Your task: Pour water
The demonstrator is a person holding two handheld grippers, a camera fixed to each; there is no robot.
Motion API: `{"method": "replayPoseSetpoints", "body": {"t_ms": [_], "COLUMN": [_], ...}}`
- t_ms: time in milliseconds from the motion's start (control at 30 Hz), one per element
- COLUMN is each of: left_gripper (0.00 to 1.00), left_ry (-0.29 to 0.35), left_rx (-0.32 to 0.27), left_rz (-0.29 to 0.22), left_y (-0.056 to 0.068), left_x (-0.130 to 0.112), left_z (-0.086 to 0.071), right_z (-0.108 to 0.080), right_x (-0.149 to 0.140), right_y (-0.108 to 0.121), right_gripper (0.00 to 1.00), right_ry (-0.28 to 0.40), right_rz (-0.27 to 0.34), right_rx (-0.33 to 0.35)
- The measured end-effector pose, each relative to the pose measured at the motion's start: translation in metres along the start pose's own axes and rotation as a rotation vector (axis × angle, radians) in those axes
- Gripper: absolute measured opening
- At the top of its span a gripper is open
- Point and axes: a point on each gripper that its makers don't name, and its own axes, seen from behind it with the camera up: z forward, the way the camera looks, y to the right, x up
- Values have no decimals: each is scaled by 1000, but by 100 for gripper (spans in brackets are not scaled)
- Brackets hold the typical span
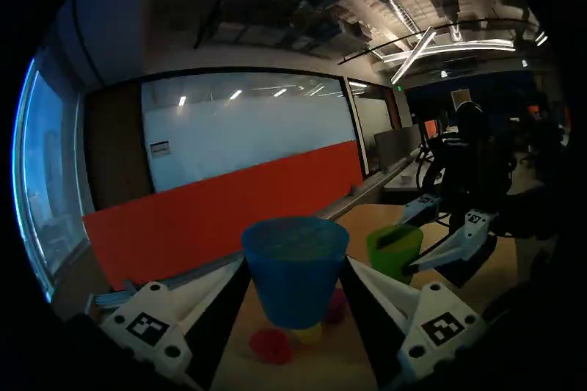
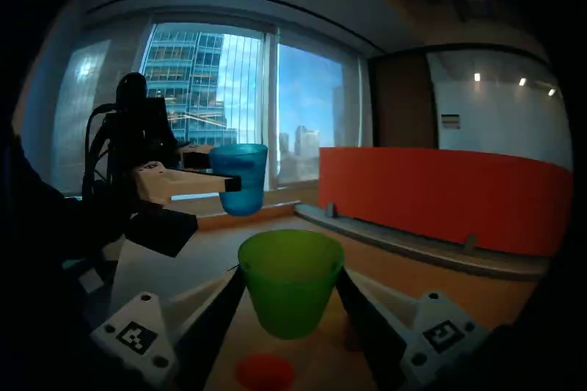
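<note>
A blue cup (image 1: 295,271) stands upright between the fingers of my left gripper (image 1: 296,284), which is shut on it, lifted above the wooden table (image 1: 367,218). My right gripper (image 2: 291,296) is shut on a green cup (image 2: 291,279), also upright and held in the air. In the left gripper view the green cup (image 1: 394,248) hangs to the right and a little farther off, in the right gripper (image 1: 414,244). In the right gripper view the blue cup (image 2: 240,177) hangs higher up at the left, in the left gripper (image 2: 231,174). Whether either cup holds water I cannot tell.
Small red (image 1: 270,345), yellow (image 1: 308,333) and pink (image 1: 337,304) things lie on the table under the blue cup. A red round thing (image 2: 264,371) lies below the green cup. An orange wall panel (image 2: 447,189) and large windows (image 2: 220,90) bound the room.
</note>
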Motion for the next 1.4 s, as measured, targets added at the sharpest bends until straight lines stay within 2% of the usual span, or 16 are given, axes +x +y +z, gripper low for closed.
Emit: {"method": "replayPoseSetpoints", "body": {"t_ms": [533,1000,1400], "left_gripper": [82,82,82], "left_ry": [-12,-6,-25], "left_rx": [23,31,46], "left_rz": [115,274,410], "left_y": [1,7,10], "left_x": [12,29,37], "left_z": [3,3,3], "right_z": [16,25,29], "right_x": [-10,-20,-25], "right_y": [-22,-39,-46], "right_gripper": [89,89,89], "right_ry": [-14,-30,-32], "right_rz": [-2,1,7], "right_rx": [58,100,123]}}
